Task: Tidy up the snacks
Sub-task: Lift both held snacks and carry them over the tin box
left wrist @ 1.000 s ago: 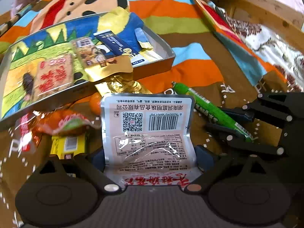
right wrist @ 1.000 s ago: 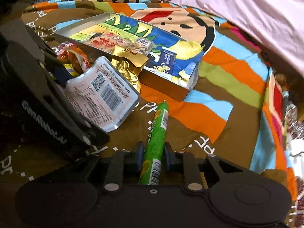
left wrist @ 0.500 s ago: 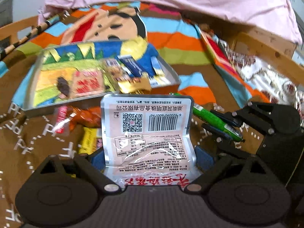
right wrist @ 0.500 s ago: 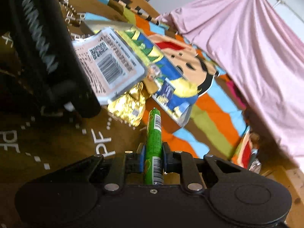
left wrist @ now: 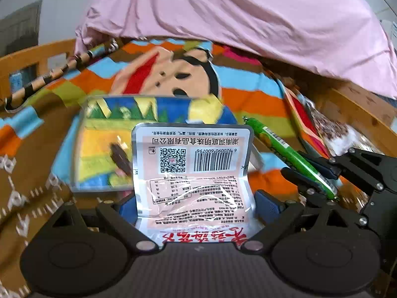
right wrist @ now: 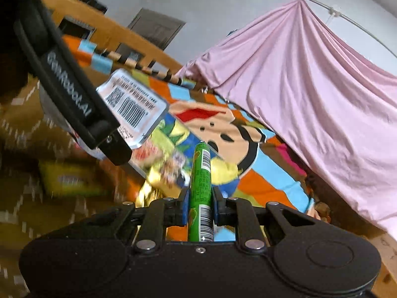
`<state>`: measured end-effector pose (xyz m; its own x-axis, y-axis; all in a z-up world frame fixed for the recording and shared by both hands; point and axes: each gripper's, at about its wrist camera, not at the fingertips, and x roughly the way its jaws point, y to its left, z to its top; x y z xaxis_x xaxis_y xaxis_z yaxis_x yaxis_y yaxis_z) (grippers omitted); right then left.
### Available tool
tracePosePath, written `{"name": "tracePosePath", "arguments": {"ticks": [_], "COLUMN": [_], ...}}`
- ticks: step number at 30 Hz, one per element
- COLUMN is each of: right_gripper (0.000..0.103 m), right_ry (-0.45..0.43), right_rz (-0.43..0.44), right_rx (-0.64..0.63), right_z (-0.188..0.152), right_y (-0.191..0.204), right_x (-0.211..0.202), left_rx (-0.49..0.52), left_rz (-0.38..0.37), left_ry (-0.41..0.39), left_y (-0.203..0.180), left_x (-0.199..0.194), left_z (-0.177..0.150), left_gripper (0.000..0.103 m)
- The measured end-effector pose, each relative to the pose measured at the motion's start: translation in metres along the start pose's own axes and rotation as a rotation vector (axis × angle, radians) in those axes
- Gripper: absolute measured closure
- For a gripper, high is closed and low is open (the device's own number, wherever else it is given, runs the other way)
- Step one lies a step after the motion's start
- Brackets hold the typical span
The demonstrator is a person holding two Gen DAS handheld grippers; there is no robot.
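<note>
Both snacks have come up off the bedspread since a second ago: the silver-backed pouch (left wrist: 193, 173) and the green stick snack (right wrist: 200, 193) now hang in the air above the shallow tray (left wrist: 82, 149), whereas earlier they were low among the loose packets beside it. That suggests the pick-up is finished and the carry toward the tray is under way, with placing yet to do. The left tongs (left wrist: 196, 206) are clenched on the pouch's lower part, its barcode side facing the camera and its top edge standing upright. The right tongs (right wrist: 200, 206) are closed as tight as they go around the green stick, which juts forward and slightly upward past the pads. Below, the tray's painted floor shows a dark wrapped piece and, probably, a few other packets, though motion blur makes them hard to read. A yellow packet (right wrist: 72, 178) remains on the brown blanket (left wrist: 32, 198), outside the tray.
</note>
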<state>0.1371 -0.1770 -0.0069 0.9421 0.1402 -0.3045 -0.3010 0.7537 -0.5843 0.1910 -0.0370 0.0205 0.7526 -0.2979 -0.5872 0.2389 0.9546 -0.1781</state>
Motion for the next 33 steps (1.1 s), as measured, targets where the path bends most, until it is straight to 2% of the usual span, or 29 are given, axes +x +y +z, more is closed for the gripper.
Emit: {"name": "tracePosePath", "arguments": {"ticks": [9, 14, 19, 24, 33], "right_gripper": [0.084, 0.084, 0.084, 0.084, 0.086], "right_ry": [-0.072, -0.039, 0.054, 0.139, 0.172], "right_rz": [0.060, 0.106, 0.152, 0.186, 0.192], "right_rx": [0.087, 0.160, 0.236, 0.226, 0.221], "right_z": [0.054, 0.069, 0.071, 0.064, 0.053], "right_y": [-0.010, -0.007, -0.001, 0.010, 0.021], "right_x": [0.074, 0.124, 0.172, 0.207, 0.226], "left_rx": [0.012, -0.033, -0.072, -0.085, -0.074], "left_rz": [0.123, 0.180, 0.200, 0.198, 0.200], "left_ry": [-0.091, -0.096, -0.076, -0.045, -0.003], "left_y": [0.053, 0.088, 0.112, 0.122, 0.122], "left_x": [0.038, 0.070, 0.103, 0.128, 0.149], "left_z": [0.055, 0.071, 0.072, 0.061, 0.047], "left_gripper": [0.007, 0.007, 0.007, 0.007, 0.007]}}
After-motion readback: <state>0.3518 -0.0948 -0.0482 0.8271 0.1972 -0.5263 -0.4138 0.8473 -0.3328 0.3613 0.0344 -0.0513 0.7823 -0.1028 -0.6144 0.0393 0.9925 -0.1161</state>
